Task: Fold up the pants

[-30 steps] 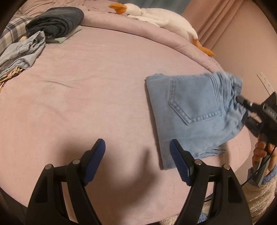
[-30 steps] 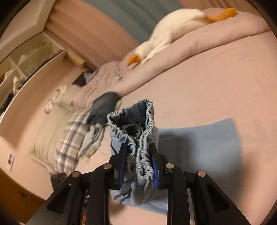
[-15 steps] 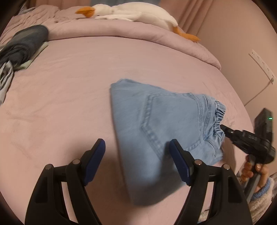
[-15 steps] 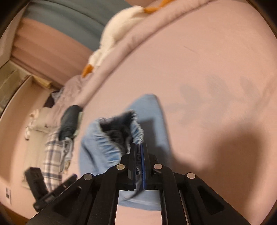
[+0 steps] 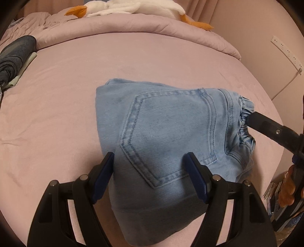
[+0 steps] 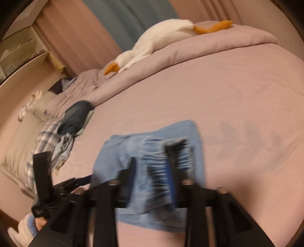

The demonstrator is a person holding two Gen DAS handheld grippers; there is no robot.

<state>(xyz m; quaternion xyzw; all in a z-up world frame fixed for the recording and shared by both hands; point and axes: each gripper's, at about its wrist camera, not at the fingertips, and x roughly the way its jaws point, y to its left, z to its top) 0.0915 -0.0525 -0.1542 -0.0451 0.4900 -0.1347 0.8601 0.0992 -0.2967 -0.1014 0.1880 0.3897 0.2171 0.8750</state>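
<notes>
One pair of blue pants (image 5: 171, 133) on one pink bed (image 5: 66, 95). One back pocket (image 5: 167, 136) showing on pants. One white toy goose (image 5: 133, 7) by far edge, one orange beak, two orange feet. One rolled pink blanket (image 5: 133, 24) under goose. One dark folded cloth (image 5: 13, 55) at left, one pale cloth under it. One checked cloth (image 6: 45, 136) seen from right camera. Two grippers: left gripper (image 5: 150, 176), right gripper (image 6: 152, 169). One white power strip (image 5: 285, 49) on wall.
</notes>
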